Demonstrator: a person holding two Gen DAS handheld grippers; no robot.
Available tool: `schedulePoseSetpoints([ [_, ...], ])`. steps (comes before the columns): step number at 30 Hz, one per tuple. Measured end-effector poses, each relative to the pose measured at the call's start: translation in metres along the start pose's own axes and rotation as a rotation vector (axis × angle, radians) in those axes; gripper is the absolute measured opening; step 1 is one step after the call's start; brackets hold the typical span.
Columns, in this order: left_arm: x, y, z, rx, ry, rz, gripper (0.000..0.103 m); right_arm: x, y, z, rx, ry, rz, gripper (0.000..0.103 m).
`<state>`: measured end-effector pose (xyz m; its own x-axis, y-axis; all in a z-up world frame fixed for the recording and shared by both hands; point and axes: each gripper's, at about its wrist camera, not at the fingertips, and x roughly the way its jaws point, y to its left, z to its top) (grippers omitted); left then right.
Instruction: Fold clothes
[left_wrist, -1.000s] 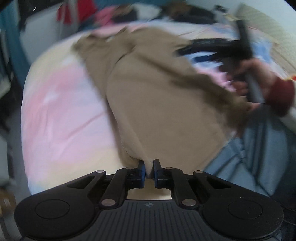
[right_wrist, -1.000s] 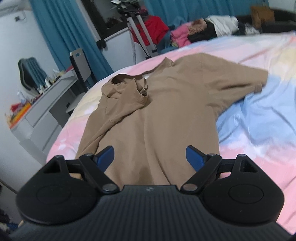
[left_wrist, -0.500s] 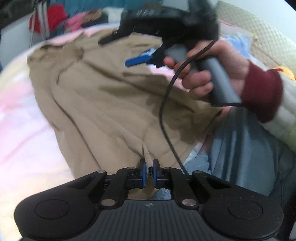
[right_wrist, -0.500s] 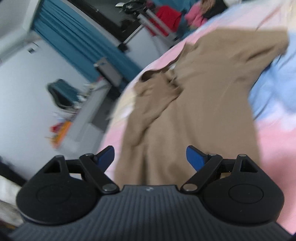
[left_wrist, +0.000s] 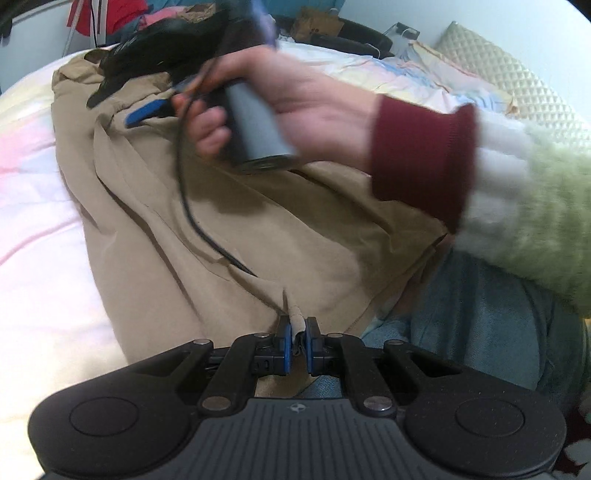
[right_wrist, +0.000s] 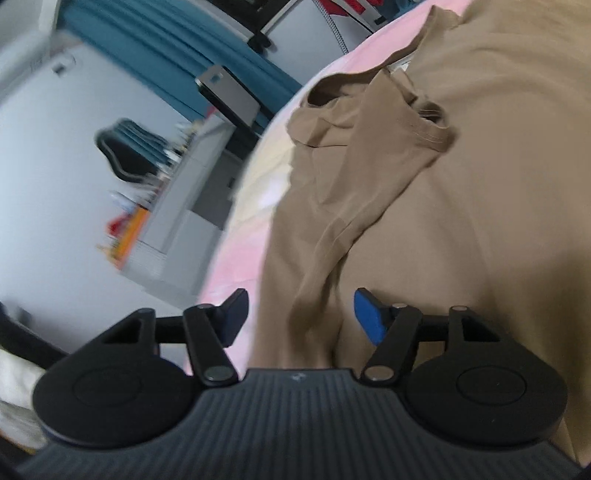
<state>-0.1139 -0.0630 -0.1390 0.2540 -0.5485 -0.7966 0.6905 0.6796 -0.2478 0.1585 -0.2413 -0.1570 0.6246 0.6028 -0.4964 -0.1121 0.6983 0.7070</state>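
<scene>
In the left wrist view, the left gripper (left_wrist: 296, 338) sits nearest, its two blue-padded fingers pressed together on a bunched fold at the near hem of the tan T-shirt (left_wrist: 258, 229), which lies spread over a bed (left_wrist: 40, 236) covered in a pink, white and pale yellow sheet. Just to the right of that pinch, blue denim (left_wrist: 476, 325) shows against the near edge of the bed. Further out, above the middle of the shirt, a hand (left_wrist: 288, 99) in a dark red cuff and fuzzy green sleeve grips the grey handle of the right gripper (left_wrist: 147, 74), with a black cable (left_wrist: 188, 206) hanging from the handle down across the fabric; this part is motion-blurred. Toward the far right corner of the bed lies a quilted cream pillow (left_wrist: 517, 85). In the right wrist view, the right gripper (right_wrist: 300, 315) has its blue fingers spread wide apart and holds nothing, hovering over the shirt's left side edge, where the cloth is ridged in long folds. Beyond it a short sleeve (right_wrist: 388, 147) is folded inward over the body of the T-shirt (right_wrist: 480, 184), near the bed's left edge (right_wrist: 251, 184). Further off stand a grey drawer unit (right_wrist: 184, 206) and blue curtains (right_wrist: 184, 59).
</scene>
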Motion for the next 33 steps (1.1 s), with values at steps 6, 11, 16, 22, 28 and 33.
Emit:
schedulePoseSetpoints([
  [6, 0.0, -0.005, 0.005, 0.047, -0.018, -0.056, 0.007, 0.021, 0.001, 0.002, -0.082, -0.053, -0.064, 0.008],
  [11, 0.0, -0.012, 0.008, 0.099, -0.025, -0.133, 0.007, -0.006, 0.01, 0.006, -0.145, -0.078, -0.11, 0.007],
  [16, 0.022, -0.006, 0.008, 0.07, 0.094, -0.091, 0.008, -0.007, 0.007, 0.003, -0.235, -0.087, -0.222, 0.007],
  [22, 0.023, 0.001, 0.005, 0.055, 0.116, -0.072, 0.026, -0.009, 0.006, 0.0, -0.248, -0.075, -0.232, 0.01],
  [28, -0.009, -0.002, 0.009, 0.071, -0.033, -0.01, 0.067, -0.041, 0.022, 0.0, -0.265, -0.109, -0.224, 0.063],
  [33, -0.06, -0.012, 0.007, 0.079, -0.312, 0.073, 0.089, -0.096, 0.049, -0.004, -0.336, -0.194, -0.237, 0.069],
])
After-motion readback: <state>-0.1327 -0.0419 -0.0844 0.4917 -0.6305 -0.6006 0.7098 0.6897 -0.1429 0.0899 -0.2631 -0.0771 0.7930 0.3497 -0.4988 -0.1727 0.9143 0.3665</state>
